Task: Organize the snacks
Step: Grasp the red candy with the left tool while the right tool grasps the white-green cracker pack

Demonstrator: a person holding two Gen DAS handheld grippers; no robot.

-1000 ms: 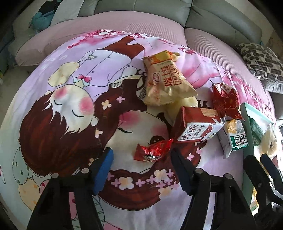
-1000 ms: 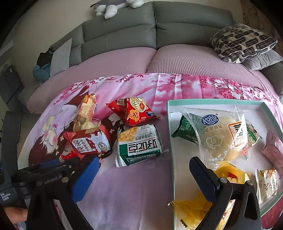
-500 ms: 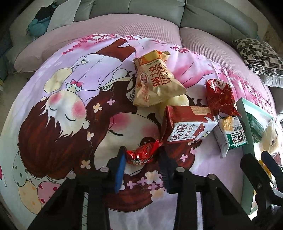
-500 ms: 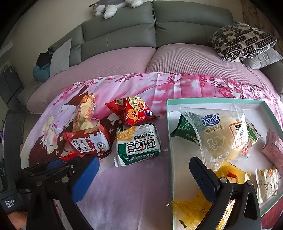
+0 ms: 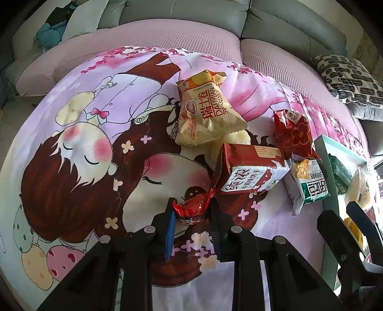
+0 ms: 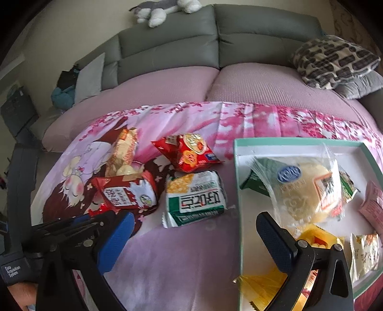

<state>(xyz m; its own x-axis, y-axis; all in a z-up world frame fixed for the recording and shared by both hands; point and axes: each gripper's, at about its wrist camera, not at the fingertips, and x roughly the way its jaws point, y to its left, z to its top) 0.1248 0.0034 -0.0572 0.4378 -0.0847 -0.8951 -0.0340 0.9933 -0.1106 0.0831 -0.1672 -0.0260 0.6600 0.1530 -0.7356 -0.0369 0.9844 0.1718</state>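
Five snack packets are lying loose on the cartoon-printed pink blanket point(image 5: 100, 148): one pale yellow crinkled packet point(image 5: 207, 112), one red packet with a flower print point(image 5: 293, 134), one dark red and white biscuit packet point(image 5: 249, 171), one green and white packet point(image 6: 196, 199) and one small shiny red foil wrapper point(image 5: 192, 208). One mint-green rimmed tray point(image 6: 296, 141) is holding at least six more packets. One black-and-white patterned cushion point(image 6: 335, 61) and one grey and white plush toy point(image 6: 165, 9) are sitting on the one grey sofa point(image 6: 167, 50).

tray point(image 6: 237, 167) — near corner cut off
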